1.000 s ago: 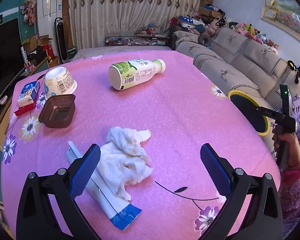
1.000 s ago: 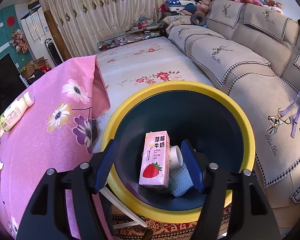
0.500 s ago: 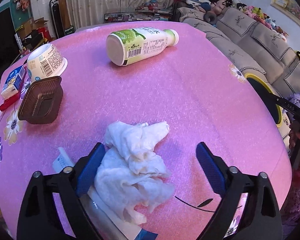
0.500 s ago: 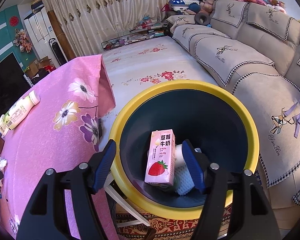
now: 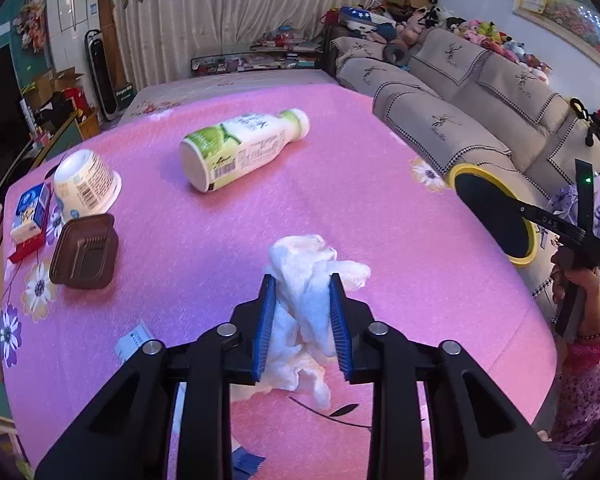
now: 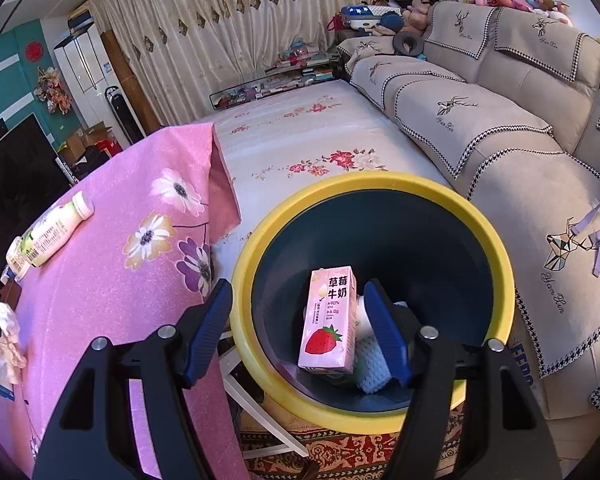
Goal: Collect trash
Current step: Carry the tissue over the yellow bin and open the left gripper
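My left gripper (image 5: pixel 302 322) jaws, just closing, pinch the tissue (image 5: pixel 308 280); my right gripper (image 6: pixel 300 328) hangs open over the bin (image 6: pixel 492 240), ready for the drop.

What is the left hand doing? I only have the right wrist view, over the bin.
Observer: The left tongs have just been closing, and their pads now press on the crumpled white tissue.
Operator: What other trash is out there besides the bottle?
Observer: A paper cup, a brown plastic tray and a small blue carton, all near the left edge.
Operator: Anything close to the tissue?
Observer: A flat wrapper, mostly hidden behind the tongs.
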